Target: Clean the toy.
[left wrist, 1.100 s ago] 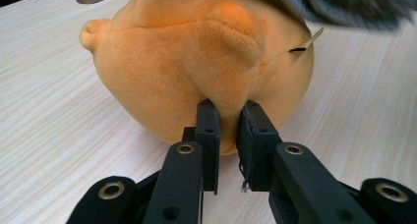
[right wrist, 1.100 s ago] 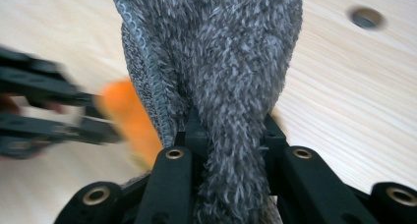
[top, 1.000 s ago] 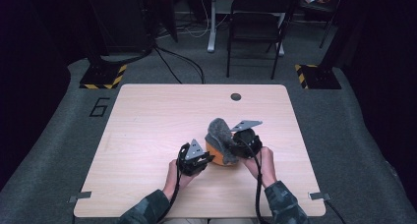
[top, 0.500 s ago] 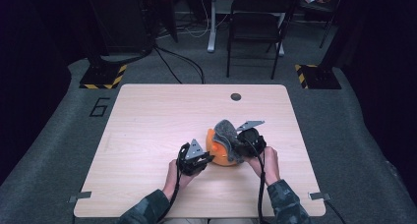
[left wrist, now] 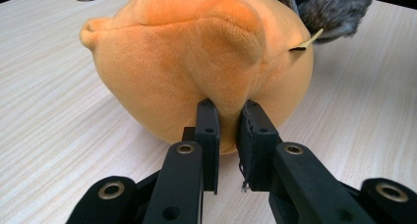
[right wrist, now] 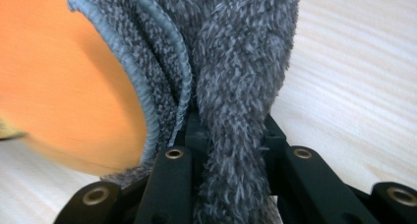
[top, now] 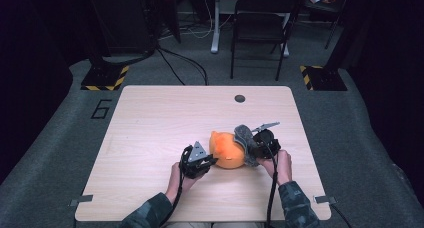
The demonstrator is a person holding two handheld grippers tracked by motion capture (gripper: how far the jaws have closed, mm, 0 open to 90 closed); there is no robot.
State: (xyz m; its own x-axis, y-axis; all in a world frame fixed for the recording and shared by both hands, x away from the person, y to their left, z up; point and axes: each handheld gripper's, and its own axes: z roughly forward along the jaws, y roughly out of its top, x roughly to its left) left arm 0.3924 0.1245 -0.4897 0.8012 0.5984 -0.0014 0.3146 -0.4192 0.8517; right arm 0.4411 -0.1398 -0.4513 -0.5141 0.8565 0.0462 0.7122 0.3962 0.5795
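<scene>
Two grips: we are pinching the orange plush toy (top: 227, 149) mid-table (top: 150, 123) with left gripper (left wrist: 227, 117) fingers, right gripper (right wrist: 231, 130) fingers clamping its grey fuzzy cover (right wrist: 241, 62). Soft, light, squashy; folds are holding best.

A: A pale wood-grain table (top: 150, 123) with rounded corners is standing on grey carpet (top: 360, 138), a small round dark hole (top: 240, 98) sitting near its far edge.

B: And behind it?

A: A black metal folding chair (top: 260, 33) is facing the table's far side, with a white upright post (top: 216, 23) standing just left of it. Two black floor bases with yellow-and-black hazard stripes (top: 105, 77) (top: 322, 77) are resting at either far corner, well apart.

B: Anything on the floor itself?

A: A dark numeral six (top: 101, 108) is lying marked on the carpet beside the table's left far corner, and black cables (top: 180, 68) are trailing across the carpet towards the table.
</scene>
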